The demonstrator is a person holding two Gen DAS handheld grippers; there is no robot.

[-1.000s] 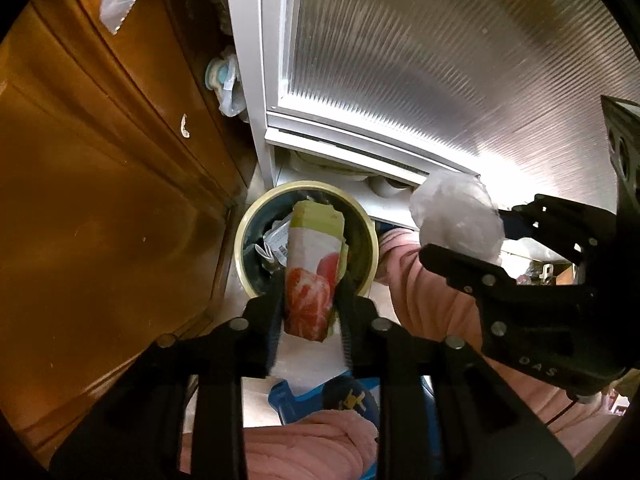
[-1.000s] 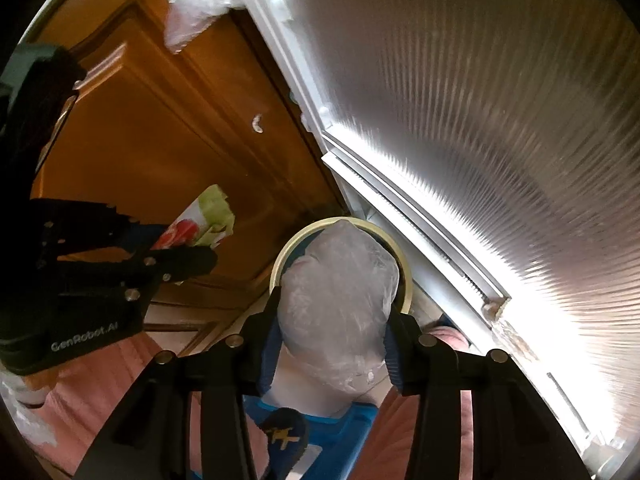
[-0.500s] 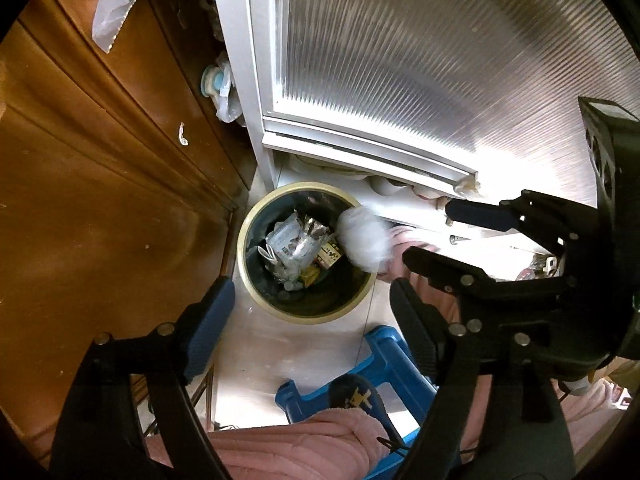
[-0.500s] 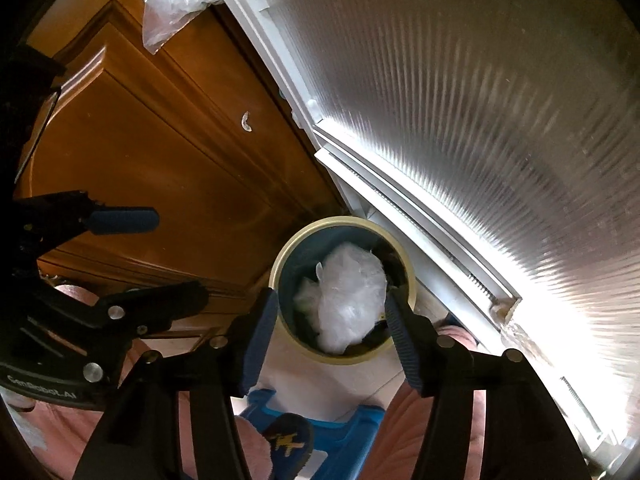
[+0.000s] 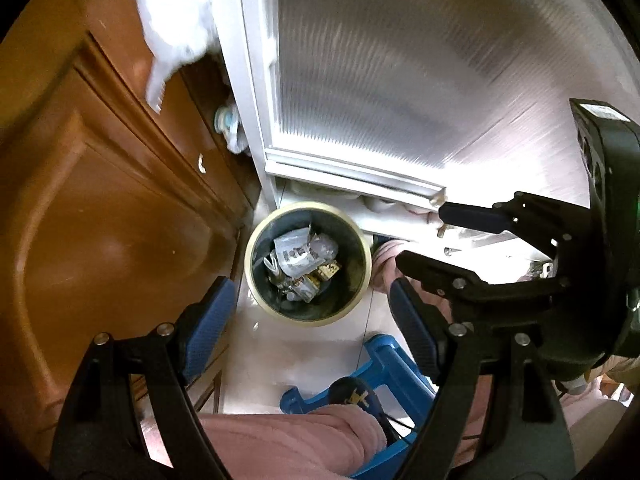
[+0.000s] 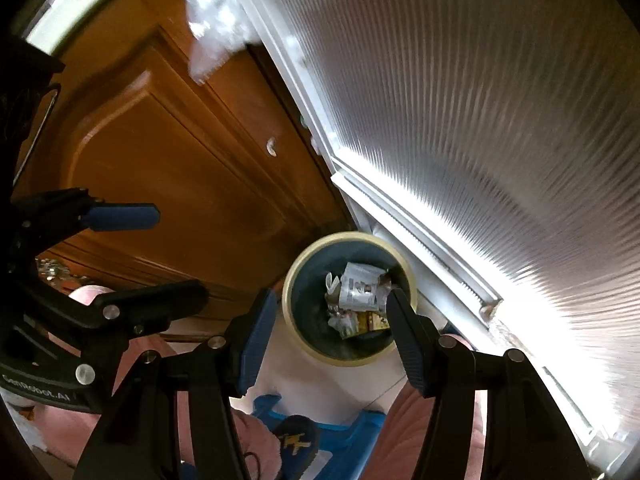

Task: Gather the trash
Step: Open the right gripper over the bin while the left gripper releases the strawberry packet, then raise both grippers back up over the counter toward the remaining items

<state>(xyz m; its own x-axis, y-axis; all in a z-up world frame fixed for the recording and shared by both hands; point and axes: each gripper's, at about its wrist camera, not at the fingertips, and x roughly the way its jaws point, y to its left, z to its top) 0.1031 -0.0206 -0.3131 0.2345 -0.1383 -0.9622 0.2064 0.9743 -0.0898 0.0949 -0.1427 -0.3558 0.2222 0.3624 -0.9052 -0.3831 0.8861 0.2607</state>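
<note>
1. L hand-held gripper (image 5: 308, 312): spread wide, empty; hangs above the bin. 1 s ago it pinched a strawberry-print carton; 0.5 s ago already wide, carton gone.

2. R hand-held gripper (image 6: 330, 328): spread wide, empty; also above the bin. 1 s ago it held a clear crumpled bag; 0.5 s ago the bag was falling into the bin. In the L view it shows at right (image 5: 424, 236), just beside the L one, not touching.

3. Bin (image 5: 256, 280), round, cream rim, dark inside: on the floor (image 5: 256, 364) between cabinet and door. In R view (image 6: 289, 312).

4. Trash (image 5: 300, 258) in bin: printed wrappers, crumpled paper, yellowish packs. Carton & clear bag not picked out for sure among it; judged both landed inside, since neither lies on the floor near the bin.

5. Cabinet (image 5: 104, 216), brown wood, L of bin. White bag (image 5: 176, 12) hangs at its top, blurred.

6. Door (image 5: 392, 80), ribbed translucent panel, white frame, behind bin.

7. Stool (image 5: 384, 364), blue, below the bin in view; slipper (image 5: 356, 394) & pink trouser legs by it.

Status: this drop judged done, both grippers free. Next likely: turn away from bin for more trash. Views smeared, so rig looks in motion.
</note>
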